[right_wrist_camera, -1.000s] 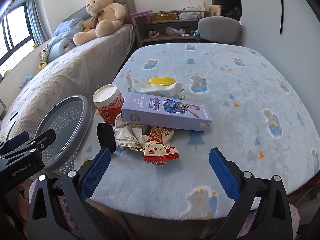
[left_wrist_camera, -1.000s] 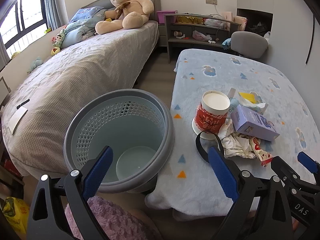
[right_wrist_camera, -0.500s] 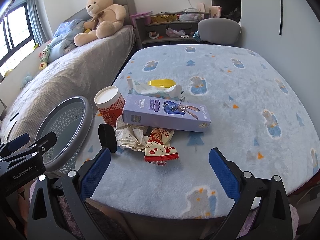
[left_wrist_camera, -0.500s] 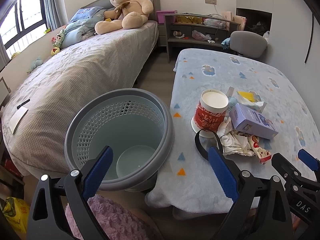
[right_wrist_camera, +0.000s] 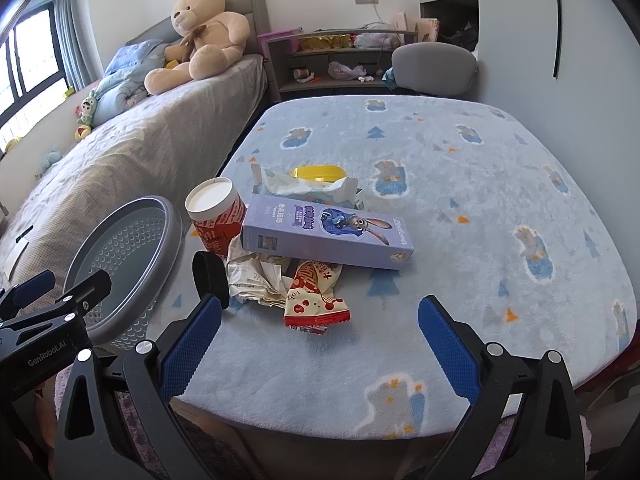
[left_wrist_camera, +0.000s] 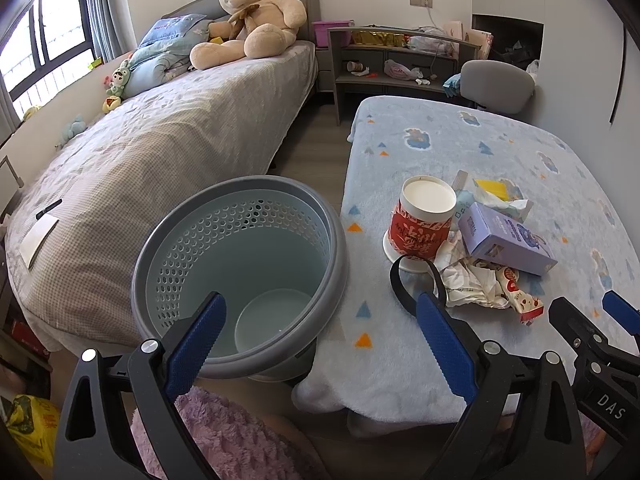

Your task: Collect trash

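A pile of trash lies on the blue blanket-covered table [right_wrist_camera: 460,184]: a red paper cup [right_wrist_camera: 214,214], a purple carton [right_wrist_camera: 328,232], crumpled paper [right_wrist_camera: 256,280], a red snack wrapper [right_wrist_camera: 314,300], a black ring [right_wrist_camera: 210,278] and a wipes pack [right_wrist_camera: 308,186]. The same cup [left_wrist_camera: 424,220] and carton [left_wrist_camera: 504,240] show in the left wrist view. A grey perforated bin [left_wrist_camera: 240,272] stands beside the table. My left gripper [left_wrist_camera: 320,340] is open above the bin's near rim. My right gripper [right_wrist_camera: 320,344] is open, short of the wrapper.
A bed [left_wrist_camera: 140,168] with a teddy bear [left_wrist_camera: 248,12] lies left of the bin. A shelf unit [left_wrist_camera: 400,60] and a grey chair [left_wrist_camera: 496,84] stand behind the table. A purple fuzzy fabric [left_wrist_camera: 224,432] is below the left gripper.
Both views have shifted only slightly; the trash pile sits a little nearer in the right wrist view. Both grippers stay open and empty.
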The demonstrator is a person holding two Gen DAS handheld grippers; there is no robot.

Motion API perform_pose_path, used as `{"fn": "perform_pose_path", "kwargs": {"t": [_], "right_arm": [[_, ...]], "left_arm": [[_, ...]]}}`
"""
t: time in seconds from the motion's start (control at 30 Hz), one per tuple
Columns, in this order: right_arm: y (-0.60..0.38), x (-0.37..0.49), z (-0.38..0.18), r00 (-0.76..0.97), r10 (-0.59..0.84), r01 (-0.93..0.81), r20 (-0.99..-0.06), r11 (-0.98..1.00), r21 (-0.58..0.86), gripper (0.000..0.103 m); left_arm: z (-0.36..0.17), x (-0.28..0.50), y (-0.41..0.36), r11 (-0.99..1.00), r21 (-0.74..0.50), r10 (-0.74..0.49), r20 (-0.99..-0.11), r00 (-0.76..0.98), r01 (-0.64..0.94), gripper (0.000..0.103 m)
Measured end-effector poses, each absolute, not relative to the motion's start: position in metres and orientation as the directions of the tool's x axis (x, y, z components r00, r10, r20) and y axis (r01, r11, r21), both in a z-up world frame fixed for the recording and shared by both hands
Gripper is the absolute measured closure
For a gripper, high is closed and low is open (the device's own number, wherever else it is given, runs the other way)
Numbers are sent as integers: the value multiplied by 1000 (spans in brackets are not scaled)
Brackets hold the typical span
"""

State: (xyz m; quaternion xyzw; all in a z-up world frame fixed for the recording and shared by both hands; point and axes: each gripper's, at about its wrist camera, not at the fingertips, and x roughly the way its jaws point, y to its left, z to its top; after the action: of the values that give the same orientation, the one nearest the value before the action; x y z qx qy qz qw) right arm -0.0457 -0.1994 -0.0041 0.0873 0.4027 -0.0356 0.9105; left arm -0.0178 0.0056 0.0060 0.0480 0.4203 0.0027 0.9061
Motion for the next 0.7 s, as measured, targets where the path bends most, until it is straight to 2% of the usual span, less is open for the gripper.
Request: {"fn": "perform_pose_path", "kwargs": {"t": [0.7], "right_arm": [[-201,-50,-4,675,-37,159,-737,983,96,6]], "left_arm": [[3,-21,-2,993,111,56,-765,642,45,11]]}}
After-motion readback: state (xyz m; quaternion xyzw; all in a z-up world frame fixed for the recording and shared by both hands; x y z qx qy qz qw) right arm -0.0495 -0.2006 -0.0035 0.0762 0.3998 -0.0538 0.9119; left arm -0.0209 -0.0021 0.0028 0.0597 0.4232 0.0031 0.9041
